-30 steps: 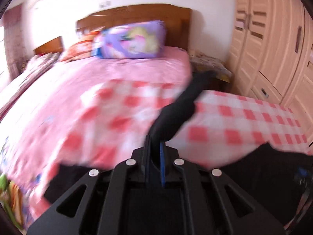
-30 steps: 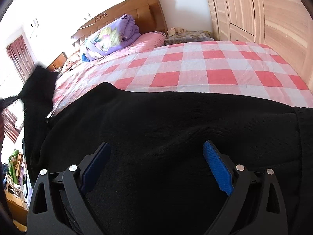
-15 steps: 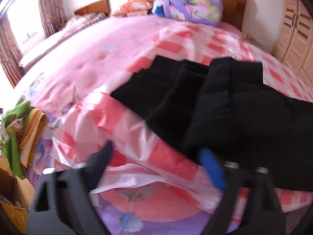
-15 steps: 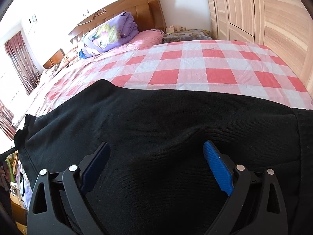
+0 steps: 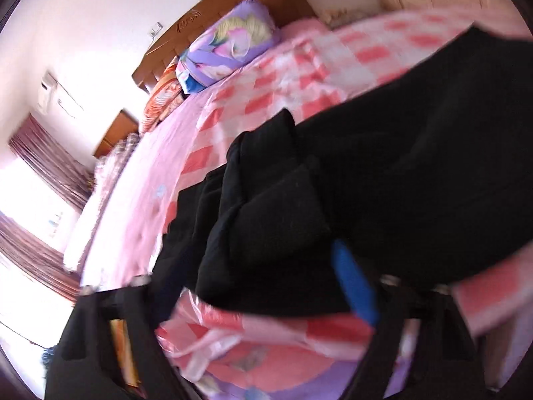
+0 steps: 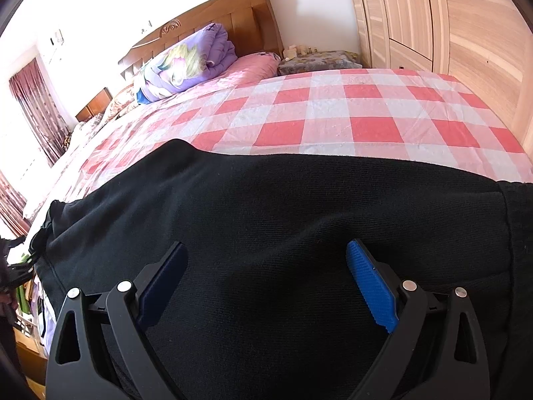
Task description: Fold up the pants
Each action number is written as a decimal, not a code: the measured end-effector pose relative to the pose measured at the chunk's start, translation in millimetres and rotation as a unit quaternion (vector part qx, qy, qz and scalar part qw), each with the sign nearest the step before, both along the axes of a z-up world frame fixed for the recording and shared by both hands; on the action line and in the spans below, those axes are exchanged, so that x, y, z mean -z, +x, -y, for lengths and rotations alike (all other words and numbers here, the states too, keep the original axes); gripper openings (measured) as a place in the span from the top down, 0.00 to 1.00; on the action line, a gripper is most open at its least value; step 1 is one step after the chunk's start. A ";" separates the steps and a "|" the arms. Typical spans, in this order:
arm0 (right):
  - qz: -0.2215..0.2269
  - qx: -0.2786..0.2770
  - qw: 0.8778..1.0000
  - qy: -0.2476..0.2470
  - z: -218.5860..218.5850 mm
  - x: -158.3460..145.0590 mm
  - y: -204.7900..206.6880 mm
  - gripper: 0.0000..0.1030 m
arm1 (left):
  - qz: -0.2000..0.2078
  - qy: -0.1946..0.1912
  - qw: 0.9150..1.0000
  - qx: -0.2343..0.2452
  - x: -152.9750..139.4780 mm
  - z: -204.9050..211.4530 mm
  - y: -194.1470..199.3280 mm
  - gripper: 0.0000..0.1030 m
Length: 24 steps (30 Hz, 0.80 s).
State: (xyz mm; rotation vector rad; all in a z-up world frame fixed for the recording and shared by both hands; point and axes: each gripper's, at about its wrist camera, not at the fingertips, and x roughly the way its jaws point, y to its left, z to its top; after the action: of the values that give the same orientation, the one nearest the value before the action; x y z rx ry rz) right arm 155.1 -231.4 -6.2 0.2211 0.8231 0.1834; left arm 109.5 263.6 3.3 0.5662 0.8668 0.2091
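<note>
Now the pants (image 6: 283,233) are lying folded at the bed's (image 6: 333,113) near edge.
Both the left gripper (image 5: 253,286) and right gripper (image 6: 266,283) are hanging released, gripping nothing; a careless brush could be undoing the loose fold.

Right gripper (image 6: 266,283): jaws spread wide, blue pads over black pants (image 6: 283,216). Pants: spread flat across near edge of bed (image 6: 333,116), covered in red-and-white checked sheet. Purple folded quilt (image 6: 186,63) by wooden headboard (image 6: 233,16). Wardrobe (image 6: 449,26) at right.
</note>
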 end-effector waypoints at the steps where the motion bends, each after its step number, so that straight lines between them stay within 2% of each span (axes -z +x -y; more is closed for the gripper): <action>1: 0.000 0.000 1.000 0.001 0.2 0.0 0.2 0.10 | -0.001 -0.015 1.000 -0.007 0.6 -5.3 10.1 0.48; 2: -0.001 0.000 1.000 0.000 0.1 -0.1 0.0 0.10 | -0.002 -0.035 0.999 -0.009 0.5 -11.8 17.5 0.63; 4: -0.001 0.000 1.000 0.001 0.1 -0.3 -0.3 0.10 | -0.005 -0.105 0.994 -0.019 -7.0 -30.2 28.9 0.89; 5: 0.000 0.000 1.000 0.002 0.3 -0.3 -0.4 0.10 | 0.010 -0.164 0.986 -0.028 -17.2 -46.3 29.6 0.90; 6: 0.001 0.000 1.000 0.004 0.7 -0.1 -0.6 0.10 | 0.025 -0.203 0.978 -0.036 -22.7 -61.9 28.5 0.91; 7: 0.002 0.000 1.000 0.006 1.1 0.0 -1.0 0.10 | 0.048 -0.254 0.964 -0.054 -31.8 -82.5 23.4 0.92; 8: 0.002 0.000 1.000 0.006 1.1 0.1 -1.1 0.10 | 0.065 -0.286 0.953 -0.070 -36.7 -97.0 17.6 0.93; 10: 0.001 0.000 1.000 0.004 1.3 0.1 -1.1 0.10 | 0.110 -0.371 0.914 -0.122 -43.3 -144.8 1.7 0.94; 12: 0.001 0.000 1.000 0.002 1.6 0.3 -1.0 0.10 | 0.117 -0.440 0.876 -0.159 -33.9 -185.4 -7.0 0.94; 13: 0.001 0.000 1.000 0.003 1.4 0.3 -1.0 0.10 | 0.106 -0.458 0.866 -0.168 -26.2 -198.1 -8.6 0.93; 15: 0.001 0.000 1.000 0.002 1.3 0.2 -0.9 0.10 | 0.085 -0.476 0.856 -0.186 -7.7 -217.7 -7.8 0.84; 16: 0.000 0.000 1.000 0.000 0.9 0.3 -1.1 0.10 | 0.086 -0.477 0.852 -0.197 -2.4 -224.7 -8.3 0.72; 17: 0.000 0.000 1.000 -0.001 0.8 0.4 -1.0 0.10 | 0.090 -0.477 0.850 -0.206 1.4 -231.0 -10.2 0.54; 19: -0.001 0.001 1.000 -0.004 -0.7 0.7 -0.7 0.10 | 0.113 -0.471 0.845 -0.225 1.9 -241.5 -19.9 0.36; 20: -0.002 0.001 1.000 -0.006 -1.0 0.8 -0.5 0.10 | 0.127 -0.459 0.846 -0.241 0.1 -243.3 -24.8 0.36; 21: -0.002 0.001 1.000 -0.007 -1.6 0.9 -0.5 0.10 | 0.150 -0.433 0.852 -0.255 -7.3 -238.4 -30.7 0.36; 22: -0.003 0.001 1.000 -0.009 -2.2 1.0 -0.4 0.10 | 0.168 -0.400 0.864 -0.255 -14.8 -231.4 -33.4 0.36; 23: -0.004 0.001 1.000 -0.011 -2.6 1.2 -0.1 0.10 | 0.178 -0.367 0.880 -0.242 -25.8 -216.9 -32.2 0.36; 24: -0.005 0.001 1.000 -0.013 -3.5 1.1 0.6 0.10 | 0.180 -0.334 0.901 -0.210 -38.1 -193.8 -26.9 0.36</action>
State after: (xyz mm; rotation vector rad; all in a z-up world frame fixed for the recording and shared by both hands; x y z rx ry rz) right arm 155.7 -227.9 -7.2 0.1993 0.8341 0.1694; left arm 82.6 457.5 41.4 -0.3076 0.6314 0.3721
